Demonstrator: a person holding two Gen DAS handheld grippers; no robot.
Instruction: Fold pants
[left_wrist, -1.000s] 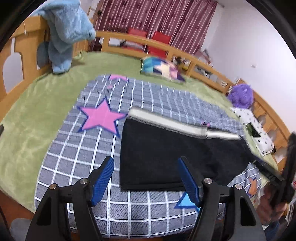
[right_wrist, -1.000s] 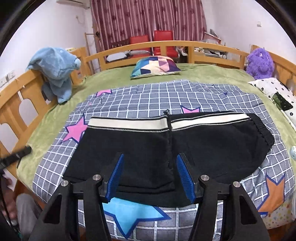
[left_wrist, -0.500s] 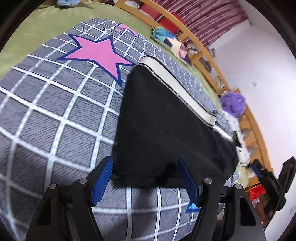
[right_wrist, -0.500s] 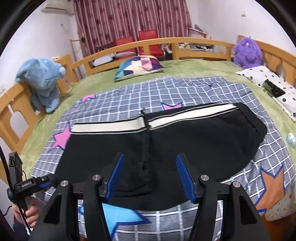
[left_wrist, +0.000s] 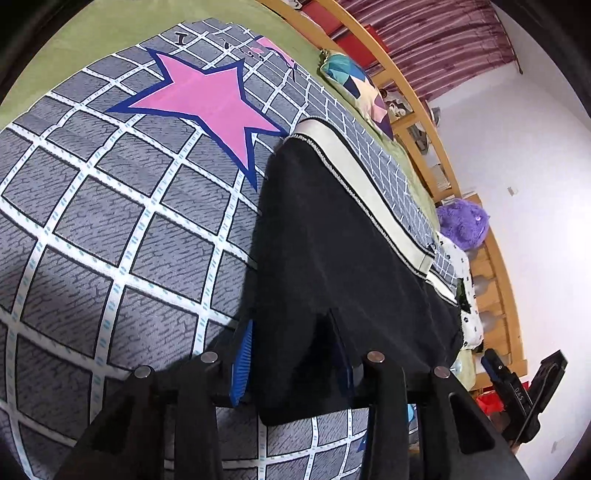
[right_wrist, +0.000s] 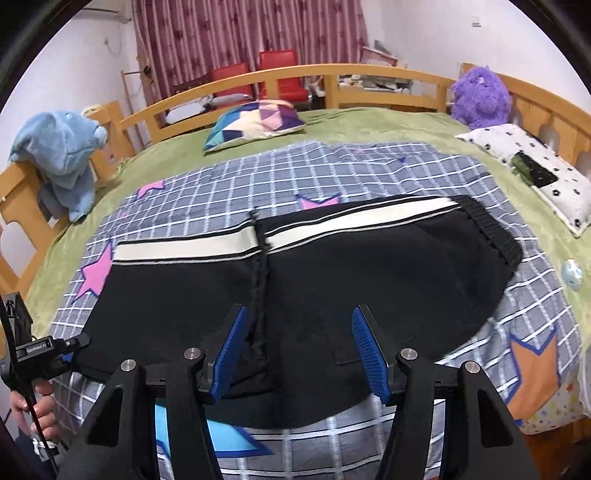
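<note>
Gripping the near corner of the black pants (left_wrist: 332, 258) laid flat on the checked quilt (left_wrist: 110, 221), your left gripper (left_wrist: 291, 354) has just been closing and now pinches the fabric. Your right gripper (right_wrist: 299, 350) hovers with jaws apart over the near hem. Clamp it there next, then lift both edges together to fold.

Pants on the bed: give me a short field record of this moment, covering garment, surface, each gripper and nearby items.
garment: black pants with cream side stripe, lying flat
surface: grey checked star blanket over a green sheet
left gripper: jaws have just been closing, the near pant corner between them
right gripper: open over the pants' near edge
nearby: patchwork pillow, purple plush toy, blue plush toy
</note>
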